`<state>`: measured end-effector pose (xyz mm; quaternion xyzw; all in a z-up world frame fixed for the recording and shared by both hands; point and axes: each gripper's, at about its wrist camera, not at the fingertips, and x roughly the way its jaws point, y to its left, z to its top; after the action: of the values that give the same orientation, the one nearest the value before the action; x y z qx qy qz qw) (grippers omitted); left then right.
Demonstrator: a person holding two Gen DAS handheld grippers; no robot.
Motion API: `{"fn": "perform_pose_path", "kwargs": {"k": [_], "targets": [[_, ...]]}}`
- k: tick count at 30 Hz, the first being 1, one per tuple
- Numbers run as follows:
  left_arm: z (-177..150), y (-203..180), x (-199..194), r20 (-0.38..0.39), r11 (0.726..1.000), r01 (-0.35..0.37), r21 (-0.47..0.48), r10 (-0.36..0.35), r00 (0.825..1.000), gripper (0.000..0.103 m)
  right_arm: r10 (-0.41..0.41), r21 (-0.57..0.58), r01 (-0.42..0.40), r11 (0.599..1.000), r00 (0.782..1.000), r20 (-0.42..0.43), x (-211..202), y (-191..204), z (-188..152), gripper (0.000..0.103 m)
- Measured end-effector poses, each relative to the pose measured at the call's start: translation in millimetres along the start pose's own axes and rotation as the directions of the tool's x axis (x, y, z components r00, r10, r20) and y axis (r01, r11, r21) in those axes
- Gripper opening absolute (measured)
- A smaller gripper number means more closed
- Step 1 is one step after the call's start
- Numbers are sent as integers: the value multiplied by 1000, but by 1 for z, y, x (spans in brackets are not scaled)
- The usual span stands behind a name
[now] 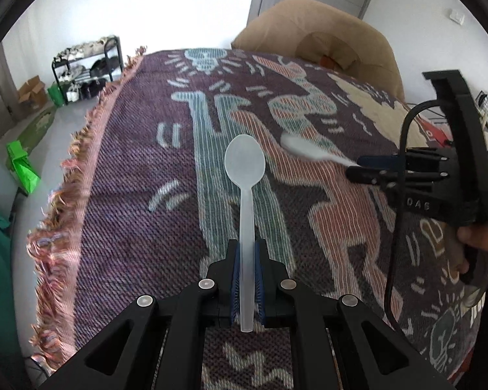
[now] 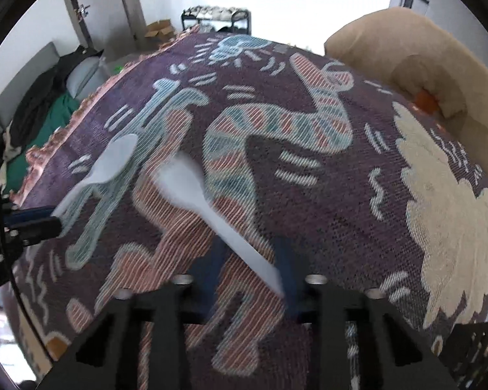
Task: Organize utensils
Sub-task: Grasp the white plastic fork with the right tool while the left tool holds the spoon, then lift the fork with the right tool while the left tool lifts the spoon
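A translucent white plastic spoon [image 1: 245, 162] points straight ahead, its handle clamped between the blue pads of my left gripper [image 1: 246, 245], a little above the patterned blanket [image 1: 146, 162]. A second white utensil [image 2: 192, 188], blurred, lies between the fingers of my right gripper [image 2: 249, 243]. Those blue fingers [image 2: 284, 266] stand wider apart than the handle, which rests against the right one. From the left wrist view, the right gripper [image 1: 354, 167] comes in from the right with that utensil [image 1: 305, 149] at its tip. The right wrist view shows the left gripper [image 2: 53, 217] and its spoon [image 2: 114, 162] at the left.
The woven blanket [image 2: 309, 130] has a fringed edge [image 1: 65, 195] on the left. A tan padded chair [image 1: 325, 32] stands behind the far right corner. A shoe rack [image 1: 88, 65], cardboard boxes [image 1: 32, 92] and a green bag [image 1: 21, 165] sit on the floor to the left. A hand [image 1: 471, 237] holds the right gripper.
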<state>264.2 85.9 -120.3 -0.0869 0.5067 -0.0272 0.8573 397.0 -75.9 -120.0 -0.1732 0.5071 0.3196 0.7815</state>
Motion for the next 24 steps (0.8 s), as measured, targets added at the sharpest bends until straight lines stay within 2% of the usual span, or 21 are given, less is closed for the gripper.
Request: {"fn": "perform_pose_path", "kwargs": {"k": [4,9,12,14,24], "targets": [[-3,-4,1,-30,1000,2,14,-1,1000,10,24,25,-23,999,999,-45,-7,1,-9,17],[6,-2,5,-40,1000,-3,1,3,999,11,83,58,-78,995,992,-96,-13,2,-20,17],[16,-6,9,-45,1000,-9,18,10,999,11,78,60,-72,996,992,-94,-16,1,-19,25],[23,-9,13,-52,999,-23,33,25,998,11,77,63,-72,995,993,-94,-16,0,-16,35],[47,-10,37,-127,995,-62,75,72,989,11,105,80,-96,992,986,-127,-3,-7,3,37]]}}
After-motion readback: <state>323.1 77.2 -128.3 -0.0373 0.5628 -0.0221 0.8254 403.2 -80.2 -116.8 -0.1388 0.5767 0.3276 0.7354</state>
